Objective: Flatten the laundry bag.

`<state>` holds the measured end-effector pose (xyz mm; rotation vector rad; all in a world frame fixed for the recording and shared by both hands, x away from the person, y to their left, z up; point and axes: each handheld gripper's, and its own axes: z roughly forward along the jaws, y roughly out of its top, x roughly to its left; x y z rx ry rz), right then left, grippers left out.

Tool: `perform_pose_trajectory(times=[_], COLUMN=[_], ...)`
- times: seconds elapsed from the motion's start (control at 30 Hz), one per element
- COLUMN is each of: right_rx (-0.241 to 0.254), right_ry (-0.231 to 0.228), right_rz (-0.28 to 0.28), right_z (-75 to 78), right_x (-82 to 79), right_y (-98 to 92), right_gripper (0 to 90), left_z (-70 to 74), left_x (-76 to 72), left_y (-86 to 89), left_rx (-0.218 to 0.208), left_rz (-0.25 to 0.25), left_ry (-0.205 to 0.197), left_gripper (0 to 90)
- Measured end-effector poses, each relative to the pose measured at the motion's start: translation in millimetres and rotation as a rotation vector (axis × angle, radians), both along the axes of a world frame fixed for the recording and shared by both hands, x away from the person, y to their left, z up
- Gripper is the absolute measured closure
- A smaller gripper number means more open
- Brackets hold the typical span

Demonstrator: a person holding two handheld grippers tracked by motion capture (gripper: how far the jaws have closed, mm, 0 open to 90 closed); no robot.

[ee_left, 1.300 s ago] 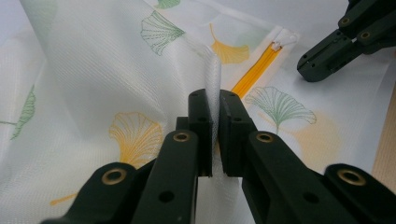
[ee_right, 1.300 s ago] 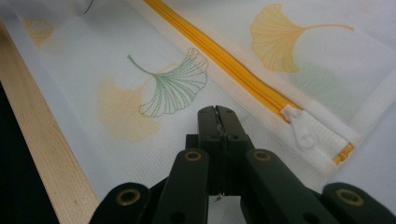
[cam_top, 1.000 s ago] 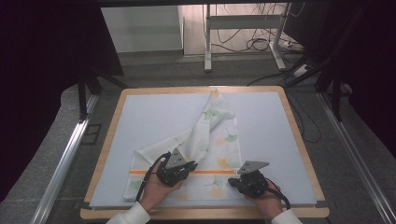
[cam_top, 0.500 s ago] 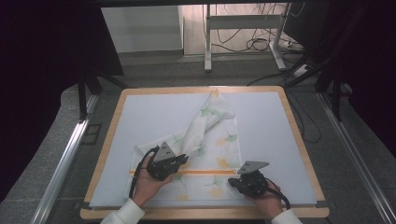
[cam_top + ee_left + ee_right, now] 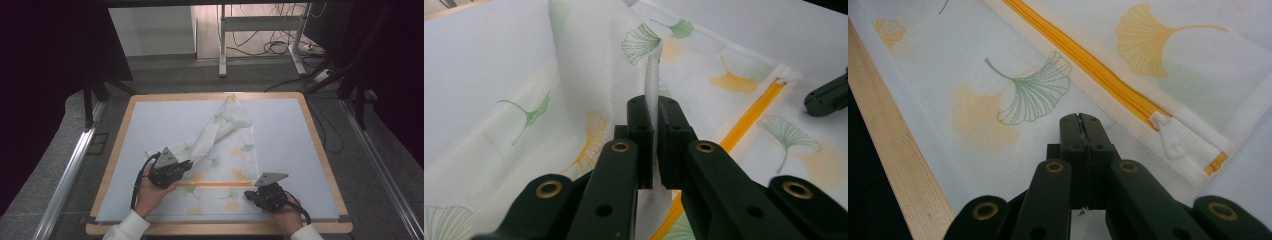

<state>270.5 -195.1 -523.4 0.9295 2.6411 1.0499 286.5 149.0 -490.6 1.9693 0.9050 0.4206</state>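
Observation:
A white mesh bag [image 5: 227,150] printed with ginkgo leaves lies on the board, its orange zipper [image 5: 215,184] running across the near part. My left gripper [image 5: 187,164] is shut on a raised fold of the bag [image 5: 599,60]; the thin fabric edge stands pinched between the pads of the gripper [image 5: 653,107]. My right gripper [image 5: 248,196] rests low over the bag's near right corner with jaws shut. In the right gripper view its tips [image 5: 1079,120] sit just short of the white zipper pull [image 5: 1170,137], and I see nothing between them.
The bag lies on a white board with a wooden rim [image 5: 320,150]. The wooden edge [image 5: 893,165] runs close to the right gripper. Table legs and cables [image 5: 270,47] stand on the floor beyond. The right gripper [image 5: 826,97] shows at the edge of the left gripper view.
My left gripper has moved to the left with the pinched fold, drawing that part of the bag with it. The right gripper has stayed in place.

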Motion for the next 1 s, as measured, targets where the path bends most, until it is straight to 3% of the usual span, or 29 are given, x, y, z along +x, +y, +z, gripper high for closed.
perform_pose_trajectory(times=[0.33,1.0], right_rx=[-0.001,0.014], right_ry=[-0.002,0.010], right_rz=[0.003,0.001], right_z=[-0.1,-0.7], right_x=[0.1,1.3], right_y=[-0.1,-1.6], right_gripper=[89.2,89.2], left_z=[-0.7,0.6], left_x=[4.6,33.9], left_y=[6.0,24.7], left_rx=[0.005,0.023], left_rz=[0.021,0.068], left_ry=[-0.005,-0.012], left_gripper=[86.3,86.3])
